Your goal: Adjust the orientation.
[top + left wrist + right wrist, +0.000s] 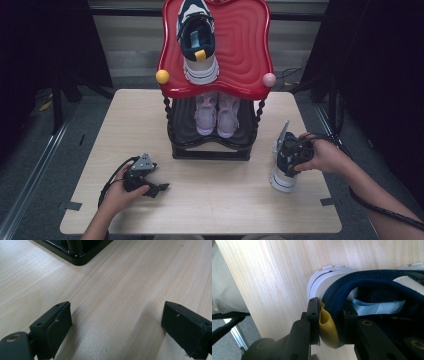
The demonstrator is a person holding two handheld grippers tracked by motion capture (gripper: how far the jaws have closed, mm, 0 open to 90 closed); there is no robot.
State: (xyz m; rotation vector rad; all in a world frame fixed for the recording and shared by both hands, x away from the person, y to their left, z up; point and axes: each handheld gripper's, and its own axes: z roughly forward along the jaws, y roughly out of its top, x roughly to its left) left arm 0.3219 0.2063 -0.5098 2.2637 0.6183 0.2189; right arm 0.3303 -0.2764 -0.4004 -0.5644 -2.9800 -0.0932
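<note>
My right gripper (pixel 329 322) clamps the navy-and-white sneaker's (pixel 283 167) yellow heel tab (pixel 327 326), left gripper (pixel 116 325) open and empty; next I'd lift it toward the red-topped rack (pixel 250 45).

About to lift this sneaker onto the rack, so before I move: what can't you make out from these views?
- Sneaker, high view: the right gripper and hand cover its heel and opening.
- Sneaker toe, right gripper view: cut off by the right edge.
- Pink shoes, high view: heels hidden under the red shelf.
- Top sneaker: toe cut by the top edge.
</note>
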